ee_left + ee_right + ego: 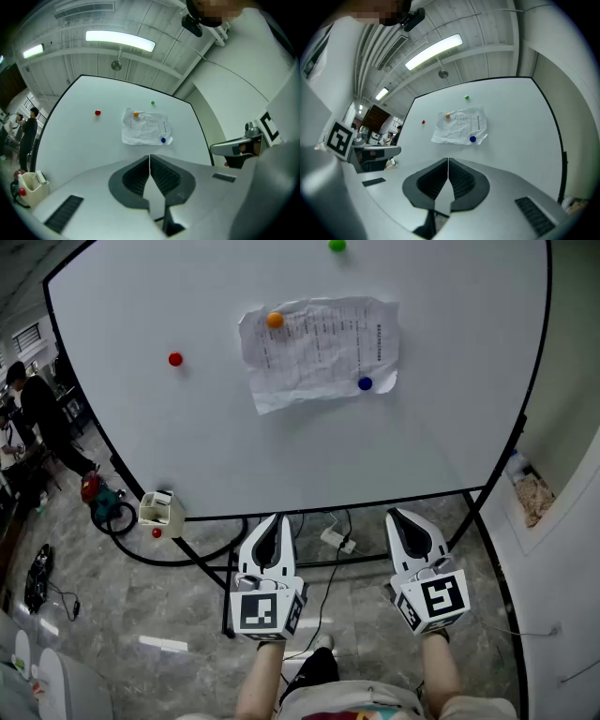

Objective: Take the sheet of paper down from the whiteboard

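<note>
White paper (319,348) sits pinned on the whiteboard (187,446) by orange magnet (275,321) and blue magnet (365,383). Left hand-held gripper (272,519) and right hand-held gripper (397,516) closed, empty, well below. We should free magnets first, avoiding tears.

This looks like a lab or workshop room. A large whiteboard (234,446) on a black frame stands on a grey stone-patterned floor (122,615). Above the whiteboard, a bare ribbed ceiling (70,61) carries strip lights (119,41). Left of it a person (42,413) stands among equipment, and below it lie a power strip (336,540) and loose cables.
</note>
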Demonstrator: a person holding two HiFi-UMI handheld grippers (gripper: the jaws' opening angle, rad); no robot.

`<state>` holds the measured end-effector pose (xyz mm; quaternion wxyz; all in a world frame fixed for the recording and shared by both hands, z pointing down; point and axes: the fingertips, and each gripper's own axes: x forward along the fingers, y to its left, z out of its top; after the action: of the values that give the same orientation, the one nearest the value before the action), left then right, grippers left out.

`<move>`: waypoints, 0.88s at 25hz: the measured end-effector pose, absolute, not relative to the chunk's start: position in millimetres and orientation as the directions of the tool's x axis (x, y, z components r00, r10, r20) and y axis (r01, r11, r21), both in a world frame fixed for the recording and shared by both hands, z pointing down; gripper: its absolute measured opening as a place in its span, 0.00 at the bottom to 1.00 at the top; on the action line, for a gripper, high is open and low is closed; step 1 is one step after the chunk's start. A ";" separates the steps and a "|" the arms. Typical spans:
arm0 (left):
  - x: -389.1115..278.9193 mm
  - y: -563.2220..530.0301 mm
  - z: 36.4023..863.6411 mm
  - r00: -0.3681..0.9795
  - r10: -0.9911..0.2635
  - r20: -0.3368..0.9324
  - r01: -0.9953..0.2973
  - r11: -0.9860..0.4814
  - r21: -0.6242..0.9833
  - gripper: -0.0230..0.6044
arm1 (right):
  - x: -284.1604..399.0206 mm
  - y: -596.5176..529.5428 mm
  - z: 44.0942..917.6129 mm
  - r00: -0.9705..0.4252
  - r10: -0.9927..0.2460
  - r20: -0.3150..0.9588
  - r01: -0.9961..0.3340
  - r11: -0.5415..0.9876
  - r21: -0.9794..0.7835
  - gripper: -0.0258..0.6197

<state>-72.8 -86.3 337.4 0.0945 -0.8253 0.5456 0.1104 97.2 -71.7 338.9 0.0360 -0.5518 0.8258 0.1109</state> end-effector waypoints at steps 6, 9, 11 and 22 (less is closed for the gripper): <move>-93.4 -190.9 299.0 0.421 -0.845 -0.330 -0.900 -0.433 -0.040 0.11 | 58.9 -172.5 299.9 -0.393 -0.892 -0.223 -0.919 0.378 0.109 0.06; -100.6 -232.6 283.2 0.413 -0.848 -0.331 -0.903 -0.430 -0.025 0.11 | 52.1 -206.0 284.1 -0.404 -0.887 -0.223 -0.911 0.369 0.183 0.06; -102.7 -252.6 275.5 0.420 -0.849 -0.321 -0.895 -0.446 0.009 0.22 | 55.7 -222.7 280.7 -0.402 -0.888 -0.222 -0.911 0.365 0.192 0.06; -91.5 -298.4 239.2 0.559 -0.761 -0.329 -0.741 -0.637 0.213 0.36 | 76.0 -273.2 268.3 -0.496 -0.836 -0.236 -0.864 0.446 0.236 0.06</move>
<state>-91.5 -298.4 239.2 -0.0252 -0.8827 0.4254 0.1983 76.0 -273.2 268.3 0.0426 -0.5003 0.8491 0.1640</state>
